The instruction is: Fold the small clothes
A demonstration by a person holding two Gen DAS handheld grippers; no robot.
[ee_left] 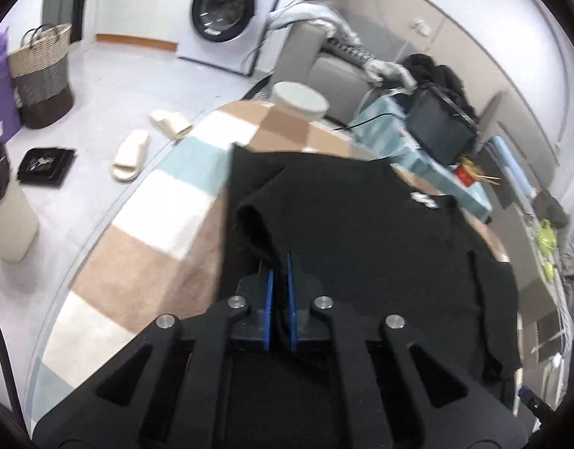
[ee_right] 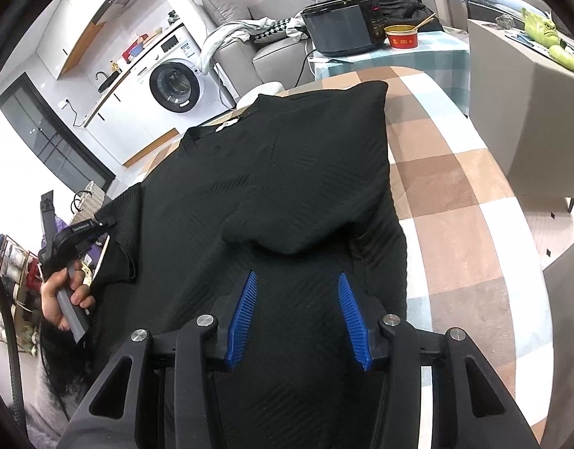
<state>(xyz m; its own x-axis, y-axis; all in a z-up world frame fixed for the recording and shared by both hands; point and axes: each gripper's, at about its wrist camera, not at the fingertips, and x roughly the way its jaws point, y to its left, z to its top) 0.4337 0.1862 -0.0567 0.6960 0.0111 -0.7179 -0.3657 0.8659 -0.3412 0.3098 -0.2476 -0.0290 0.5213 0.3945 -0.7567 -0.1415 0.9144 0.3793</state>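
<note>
A black knitted top (ee_left: 361, 224) lies flat on a checked cloth (ee_left: 152, 202) over a round table. In the right wrist view one side of the top (ee_right: 287, 157) is folded over its body. My left gripper (ee_left: 280, 265) is shut, with a raised fold of the top's black fabric pinched between its blue pads. From the right wrist view, a hand (ee_right: 62, 299) holds that left gripper (ee_right: 81, 235) at the top's left edge. My right gripper (ee_right: 298, 299) hovers open over the lower part of the top, which lies between its spread blue pads (ee_right: 245, 314) unpinched.
On the floor to the left are a washing machine (ee_left: 227, 11), a woven basket (ee_left: 39, 71), slippers (ee_left: 131, 155) and a white bin (ee_left: 6, 220). Beyond the table stand a black appliance (ee_right: 339, 30), a red bowl (ee_right: 401, 35) and a grey cabinet (ee_right: 519, 112).
</note>
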